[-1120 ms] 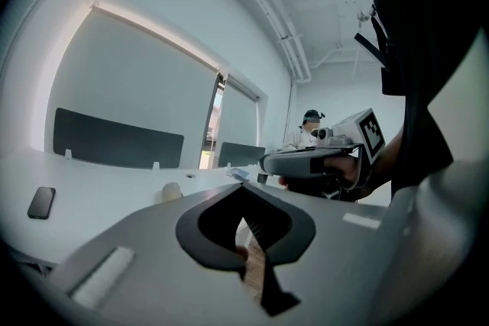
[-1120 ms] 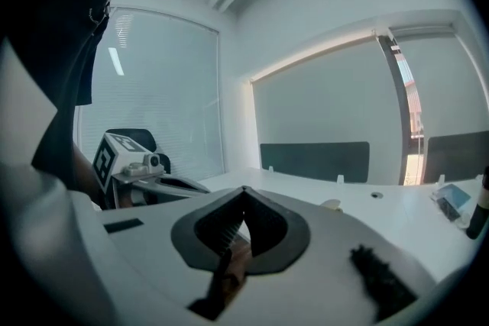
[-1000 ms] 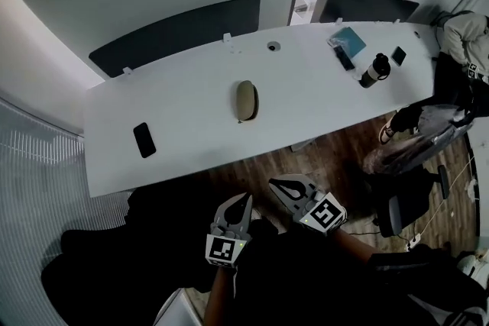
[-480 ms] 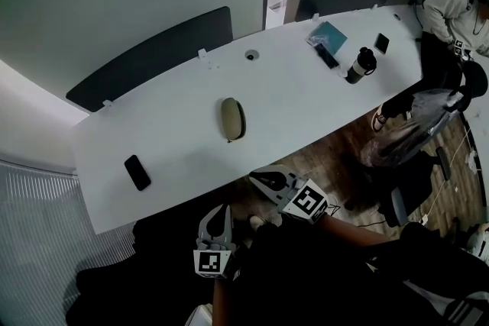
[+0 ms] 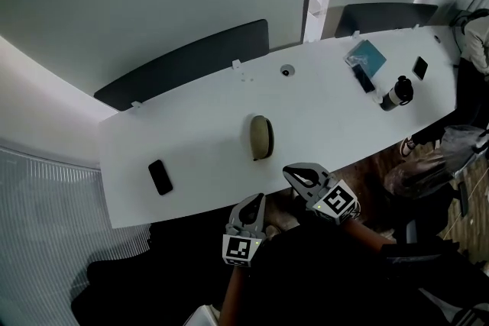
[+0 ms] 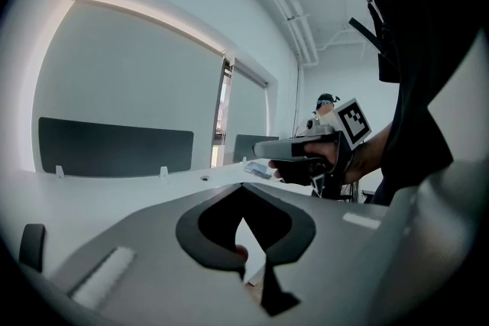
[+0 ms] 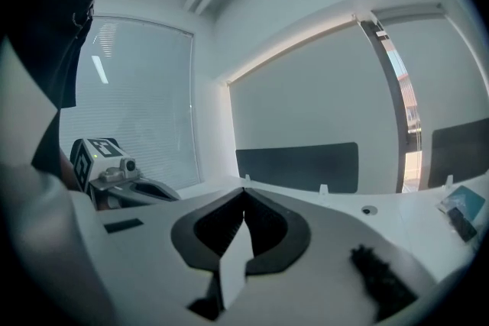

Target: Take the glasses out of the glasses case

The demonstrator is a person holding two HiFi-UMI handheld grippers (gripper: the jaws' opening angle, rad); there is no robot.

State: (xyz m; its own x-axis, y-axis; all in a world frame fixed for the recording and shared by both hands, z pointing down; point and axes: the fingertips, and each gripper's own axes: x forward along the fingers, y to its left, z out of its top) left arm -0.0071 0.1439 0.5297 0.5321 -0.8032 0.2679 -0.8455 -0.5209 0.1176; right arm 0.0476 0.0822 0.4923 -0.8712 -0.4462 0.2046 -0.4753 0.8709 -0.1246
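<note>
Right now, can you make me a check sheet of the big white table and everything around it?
Surface: white table, mostly bare.
Job's things: tan glasses case, closed, lying near the table's middle.
Clutter: black phone, dark bottle, teal notebook.
Grippers: left gripper and right gripper both shut, empty, by the table's near edge.
Cables: nothing seen on the table.
Surroundings: dark divider panels, wood floor, another person at the right end.

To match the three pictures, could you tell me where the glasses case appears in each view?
Head view: glasses case near picture centre, on the white table, towards its near edge.
Left gripper view: not in it.
Right gripper view: not in it.
Shared landmark: the round cable hole in the tabletop.
</note>
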